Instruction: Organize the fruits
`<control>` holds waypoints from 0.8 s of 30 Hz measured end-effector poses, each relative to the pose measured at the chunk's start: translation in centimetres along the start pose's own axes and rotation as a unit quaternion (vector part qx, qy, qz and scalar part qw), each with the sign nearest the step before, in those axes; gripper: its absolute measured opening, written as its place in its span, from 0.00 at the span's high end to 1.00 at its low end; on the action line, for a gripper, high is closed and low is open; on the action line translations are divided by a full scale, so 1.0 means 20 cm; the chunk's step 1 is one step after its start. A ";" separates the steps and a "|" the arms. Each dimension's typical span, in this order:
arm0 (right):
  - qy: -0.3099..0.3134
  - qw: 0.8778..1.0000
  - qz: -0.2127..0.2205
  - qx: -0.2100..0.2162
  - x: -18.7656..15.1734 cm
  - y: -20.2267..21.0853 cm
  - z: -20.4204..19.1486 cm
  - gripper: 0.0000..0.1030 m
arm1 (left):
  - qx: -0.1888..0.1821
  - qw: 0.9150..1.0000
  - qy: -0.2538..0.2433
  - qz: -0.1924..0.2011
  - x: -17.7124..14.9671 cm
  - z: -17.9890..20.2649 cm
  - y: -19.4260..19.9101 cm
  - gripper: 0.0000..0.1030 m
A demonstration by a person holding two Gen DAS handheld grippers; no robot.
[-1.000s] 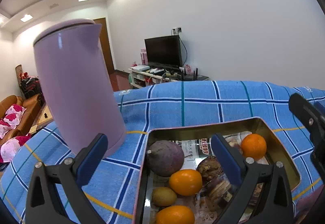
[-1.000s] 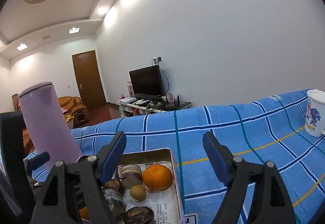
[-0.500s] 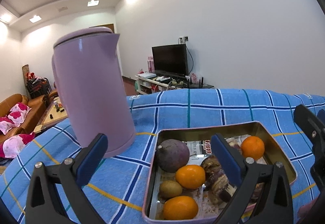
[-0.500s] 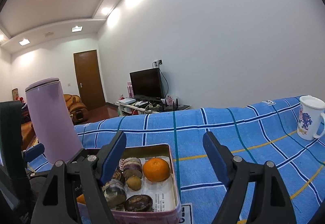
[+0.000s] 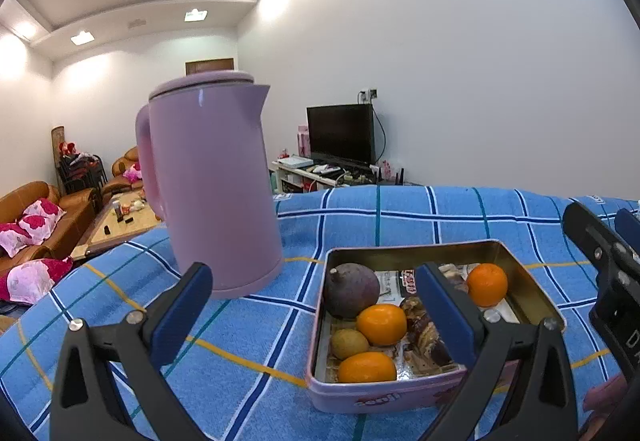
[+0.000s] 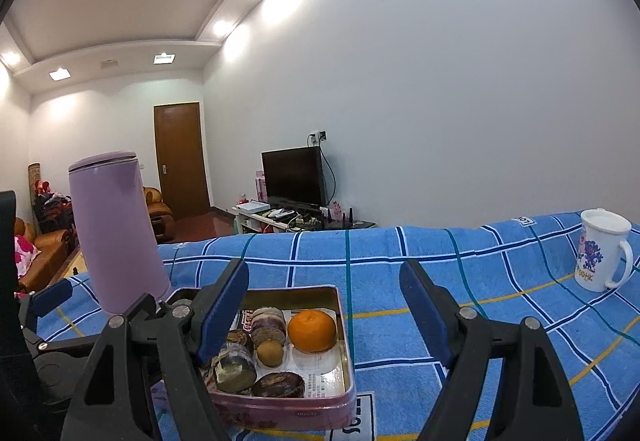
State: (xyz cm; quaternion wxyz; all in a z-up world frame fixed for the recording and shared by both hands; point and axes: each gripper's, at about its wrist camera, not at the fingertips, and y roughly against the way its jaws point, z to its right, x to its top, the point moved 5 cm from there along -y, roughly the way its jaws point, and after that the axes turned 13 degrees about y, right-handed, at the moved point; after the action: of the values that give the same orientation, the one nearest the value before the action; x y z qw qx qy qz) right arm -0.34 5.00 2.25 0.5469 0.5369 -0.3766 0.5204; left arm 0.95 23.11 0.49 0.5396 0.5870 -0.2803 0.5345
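Both grippers have pulled back from the tin [image 5: 400,399], so more of it shows now. The left gripper [image 5: 316,313] is wide open and holds nothing. The right gripper [image 6: 324,305] is wide open and empty too. The oranges [image 5: 381,324] lie in the tin on the blue cloth [image 6: 460,253], beside the purple kettle [image 5: 212,193].
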 end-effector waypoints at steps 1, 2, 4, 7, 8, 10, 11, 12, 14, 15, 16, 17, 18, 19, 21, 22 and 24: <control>0.000 1.000 0.001 0.000 0.00 0.01 0.00 0.23 | -0.001 1.000 -0.001 0.001 0.00 0.00 0.00 0.00; 0.000 1.000 0.001 0.001 0.00 0.01 0.00 0.23 | 0.000 1.000 -0.002 0.002 0.00 0.00 0.01 0.00; 0.000 1.000 0.000 0.001 0.00 0.02 0.00 0.23 | 0.001 1.000 -0.001 0.002 0.00 0.00 0.01 0.00; 0.001 1.000 0.000 0.000 0.00 0.02 0.00 0.23 | 0.002 1.000 0.000 0.002 0.00 0.00 0.01 0.00; 0.001 1.000 -0.001 0.000 0.00 0.02 0.00 0.23 | 0.002 1.000 0.000 0.003 0.00 0.00 0.02 0.00; 0.002 1.000 -0.002 0.000 0.00 0.02 0.00 0.23 | 0.002 1.000 -0.001 0.002 0.00 0.00 0.02 0.00; 0.001 1.000 -0.003 0.000 0.00 0.02 0.00 0.23 | 0.002 1.000 -0.001 0.002 0.00 0.00 0.02 0.00; 0.001 1.000 -0.003 0.000 0.00 0.02 0.00 0.23 | 0.002 1.000 -0.002 0.003 0.00 0.00 0.02 0.00; 0.001 1.000 -0.004 0.000 0.00 0.02 0.00 0.23 | 0.002 1.000 -0.002 0.003 0.00 0.00 0.02 0.00; 0.001 1.000 -0.005 0.001 0.00 0.02 0.00 0.23 | 0.002 1.000 -0.002 0.002 0.00 0.00 0.02 0.00; 0.001 1.000 -0.005 0.001 0.01 0.02 0.00 0.23 | 0.002 1.000 -0.003 0.002 0.00 0.00 0.02 0.00; 0.001 1.000 -0.005 0.001 0.01 0.02 0.00 0.23 | 0.002 1.000 -0.003 0.002 0.00 0.00 0.02 0.00; 0.001 1.000 -0.005 0.001 0.01 0.02 0.00 0.23 | 0.002 1.000 -0.003 0.003 0.00 0.00 0.02 0.00; 0.001 1.000 -0.004 0.001 0.01 0.02 0.00 0.23 | 0.002 1.000 -0.003 0.002 0.00 0.00 0.02 0.00; 0.001 1.000 -0.005 0.001 0.01 0.02 0.00 0.23 | 0.002 1.000 -0.003 0.003 0.00 0.00 0.02 0.00; 0.001 1.000 -0.005 0.001 0.01 0.02 0.00 0.23 | 0.003 1.000 -0.004 0.003 0.00 0.00 0.02 0.00; 0.001 1.000 -0.005 0.001 0.01 0.02 0.00 0.23 | 0.004 1.000 -0.004 0.002 0.00 0.00 0.02 0.00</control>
State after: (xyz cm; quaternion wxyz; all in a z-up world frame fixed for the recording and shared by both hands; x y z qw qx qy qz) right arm -0.70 5.01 2.43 0.5495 0.5384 -0.3730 0.5188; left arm 0.54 22.94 0.63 0.5351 0.5905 -0.2817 0.5345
